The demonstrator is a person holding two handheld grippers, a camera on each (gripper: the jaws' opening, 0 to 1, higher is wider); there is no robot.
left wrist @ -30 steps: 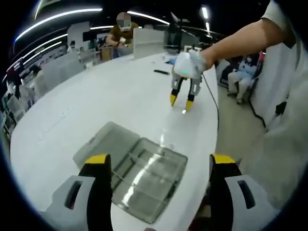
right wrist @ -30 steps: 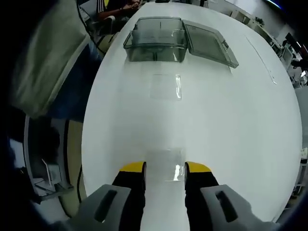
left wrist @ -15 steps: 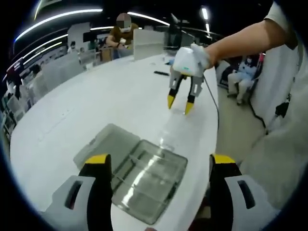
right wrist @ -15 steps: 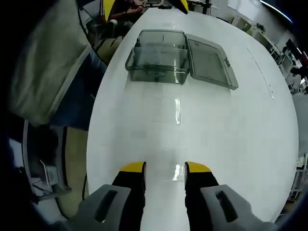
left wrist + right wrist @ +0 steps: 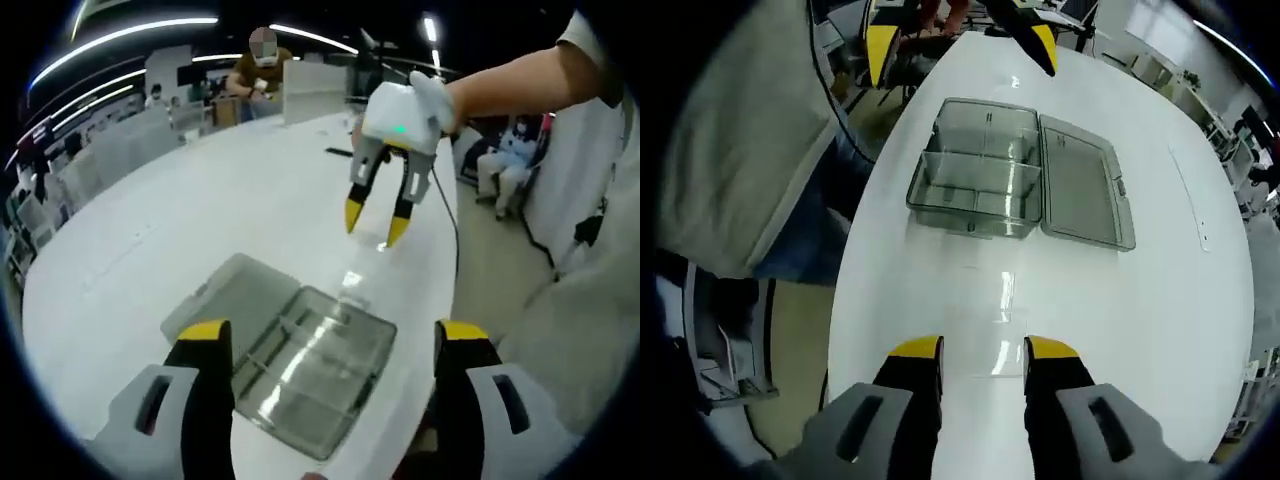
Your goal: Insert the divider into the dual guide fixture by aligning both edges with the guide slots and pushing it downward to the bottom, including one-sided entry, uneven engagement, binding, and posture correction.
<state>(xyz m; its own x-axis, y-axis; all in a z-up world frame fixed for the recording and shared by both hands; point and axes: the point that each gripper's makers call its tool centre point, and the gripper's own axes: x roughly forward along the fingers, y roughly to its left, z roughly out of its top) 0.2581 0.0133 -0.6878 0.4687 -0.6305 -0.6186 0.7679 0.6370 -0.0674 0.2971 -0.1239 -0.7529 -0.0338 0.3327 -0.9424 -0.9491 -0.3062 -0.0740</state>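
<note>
In the left gripper view our left gripper (image 5: 325, 345) spreads its jaws wide at the bottom of the frame over the clear fixture box (image 5: 310, 365) lying low centre on the white table (image 5: 180, 200), while the right gripper (image 5: 377, 218) hangs upper right of centre. In the right gripper view that gripper (image 5: 982, 350) pinches a clear divider (image 5: 992, 340) at bottom centre, the box (image 5: 980, 180) and its open lid (image 5: 1085, 195) above centre
</note>
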